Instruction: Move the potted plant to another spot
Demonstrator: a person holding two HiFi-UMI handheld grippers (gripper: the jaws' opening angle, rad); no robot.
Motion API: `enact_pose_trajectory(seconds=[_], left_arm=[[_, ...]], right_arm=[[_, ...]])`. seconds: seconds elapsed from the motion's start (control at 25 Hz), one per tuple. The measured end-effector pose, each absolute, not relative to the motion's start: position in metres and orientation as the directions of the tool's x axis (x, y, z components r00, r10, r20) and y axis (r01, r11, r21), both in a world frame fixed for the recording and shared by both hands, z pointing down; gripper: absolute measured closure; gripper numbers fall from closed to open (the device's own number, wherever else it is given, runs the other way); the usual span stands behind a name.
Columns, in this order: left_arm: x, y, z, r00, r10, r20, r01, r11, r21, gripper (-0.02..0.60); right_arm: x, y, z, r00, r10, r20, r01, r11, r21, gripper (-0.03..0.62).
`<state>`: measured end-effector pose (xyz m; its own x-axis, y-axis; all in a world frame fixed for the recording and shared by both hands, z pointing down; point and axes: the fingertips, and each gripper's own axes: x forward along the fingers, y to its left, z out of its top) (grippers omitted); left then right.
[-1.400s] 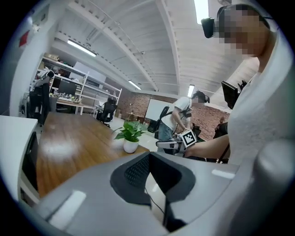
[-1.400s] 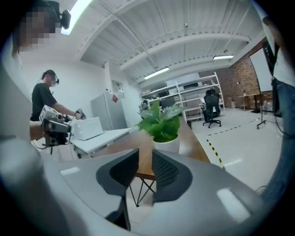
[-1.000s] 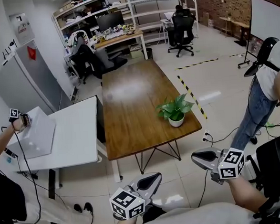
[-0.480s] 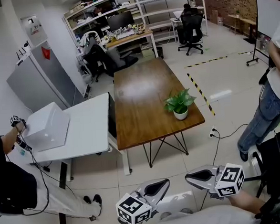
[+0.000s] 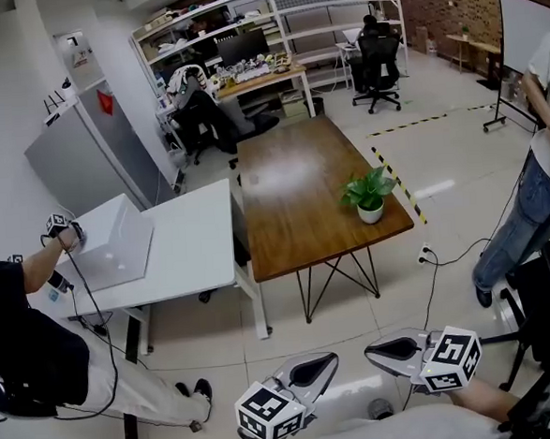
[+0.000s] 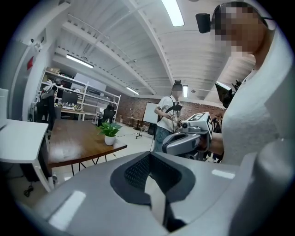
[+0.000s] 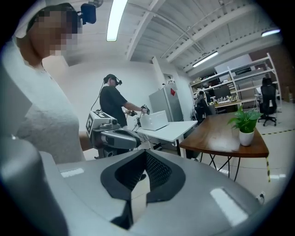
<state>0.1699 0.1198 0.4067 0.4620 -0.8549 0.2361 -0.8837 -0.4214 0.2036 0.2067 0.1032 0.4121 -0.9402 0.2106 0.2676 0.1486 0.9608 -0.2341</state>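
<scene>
The potted plant [image 5: 368, 198], green leaves in a small white pot, stands near the front right corner of the brown wooden table [image 5: 293, 203]; it also shows in the left gripper view [image 6: 109, 133] and the right gripper view [image 7: 244, 126]. Both grippers hover over the floor, well short of the table. My left gripper [image 5: 309, 371] [image 6: 150, 177] is shut with nothing in it. My right gripper [image 5: 383, 352] [image 7: 140, 177] is shut and empty too, close beside the left one.
A white table [image 5: 188, 257] with a white box [image 5: 117, 239] adjoins the wooden one on the left, and a person [image 5: 30, 344] stands by it. Another person [image 5: 535, 177] is at the right. A cable [image 5: 438, 268] lies on the floor.
The view has shifted, so table and plant sit further right. Both grippers sank in the picture and drew closer together. The person at left slid the white box rightwards.
</scene>
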Motion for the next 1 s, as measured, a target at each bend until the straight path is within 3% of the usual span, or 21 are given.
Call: enact_pose_trajectory(seconds=[1.0], left_arm=[[0.164,0.180,0.398,0.519,-0.825,0.225,-0.854,-0.488,0.182,0.592]], right_arm=[[0.182,0.160,0.406,-0.955,0.119,0.271,0.075,0.983,-0.168,0.588]])
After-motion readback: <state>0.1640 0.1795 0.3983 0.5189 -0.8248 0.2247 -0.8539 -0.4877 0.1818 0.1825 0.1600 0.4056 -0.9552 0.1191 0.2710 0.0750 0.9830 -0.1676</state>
